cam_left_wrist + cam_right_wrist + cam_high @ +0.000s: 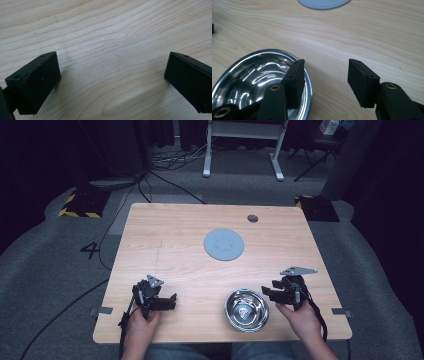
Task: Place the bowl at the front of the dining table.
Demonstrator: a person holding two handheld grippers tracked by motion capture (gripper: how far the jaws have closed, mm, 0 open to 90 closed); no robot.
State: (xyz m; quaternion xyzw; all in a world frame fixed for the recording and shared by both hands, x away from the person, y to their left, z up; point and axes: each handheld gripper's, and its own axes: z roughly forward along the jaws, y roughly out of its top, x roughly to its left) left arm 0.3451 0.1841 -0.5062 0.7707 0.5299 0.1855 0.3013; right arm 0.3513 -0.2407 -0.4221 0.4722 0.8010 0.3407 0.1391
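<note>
A shiny steel bowl (246, 310) stands empty near the front edge of the wooden table (165, 235), right of centre. A flat grey round disc (224, 244) lies in the middle of the table. My right gripper (268, 289) is just right of the bowl, open and pointing left. In the right gripper view its jaws (325, 67) hold nothing; one jaw hangs over the bowl's (249, 75) rim, the other over bare wood, with the disc (322, 3) farther ahead. My left gripper (170, 301) rests at the front left, open over bare table (112, 60).
A small round cable hole (252, 218) sits near the table's far edge. Past the table, on the grey carpet, are cables (150, 185), a white desk frame (240, 150) and yellow-black striped pads (80, 205).
</note>
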